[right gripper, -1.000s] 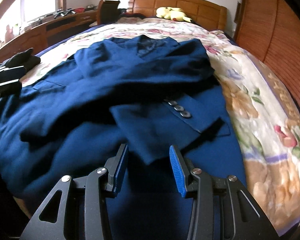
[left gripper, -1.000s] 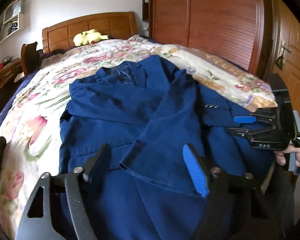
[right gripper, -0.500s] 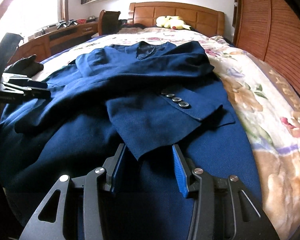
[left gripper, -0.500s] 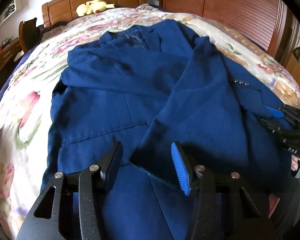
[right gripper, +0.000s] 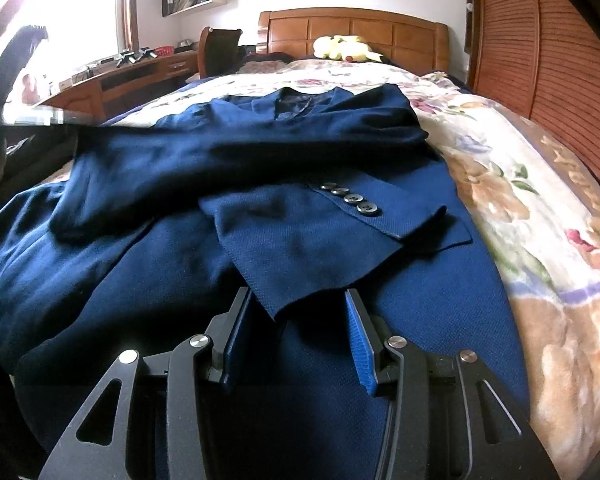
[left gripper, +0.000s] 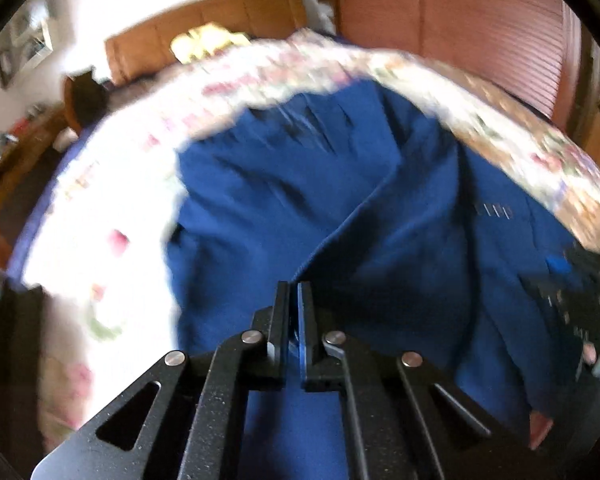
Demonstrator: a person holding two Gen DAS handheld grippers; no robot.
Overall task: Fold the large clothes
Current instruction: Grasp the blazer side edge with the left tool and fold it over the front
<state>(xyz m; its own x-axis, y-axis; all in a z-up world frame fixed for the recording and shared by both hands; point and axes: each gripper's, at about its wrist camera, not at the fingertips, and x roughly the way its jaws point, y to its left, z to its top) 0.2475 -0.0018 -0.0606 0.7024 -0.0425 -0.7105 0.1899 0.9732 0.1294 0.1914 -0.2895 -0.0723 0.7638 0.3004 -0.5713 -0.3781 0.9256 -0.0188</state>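
Jacket [right gripper: 148,264], a large navy blazer, lies spread across the floral bedspread [right gripper: 540,216] of the bed, collar toward the headboard [right gripper: 352,36] at twelve o'clock and both sleeves crossed over its front. The step in hand looks like the lengthwise fold: the hem is being taken up so the lower half can go over the sleeves. In the blurred left wrist view the left gripper [left gripper: 294,300] has just closed its jaws, which stand shut on a ridge of the blue cloth near the cuff of the folded sleeve, pinched at the tips. The right gripper [right gripper: 296,328] sits low over the hem with its jaws parted; the corner of the buttoned sleeve cuff [right gripper: 332,248] pokes between the pads without being pressed. The four cuff buttons [right gripper: 350,200] lie at one o'clock from it. Next, as I judge it, the right jaws must close on cloth so both hands lift together, evenly, toward twelve o'clock, without dragging the sleeves askew.
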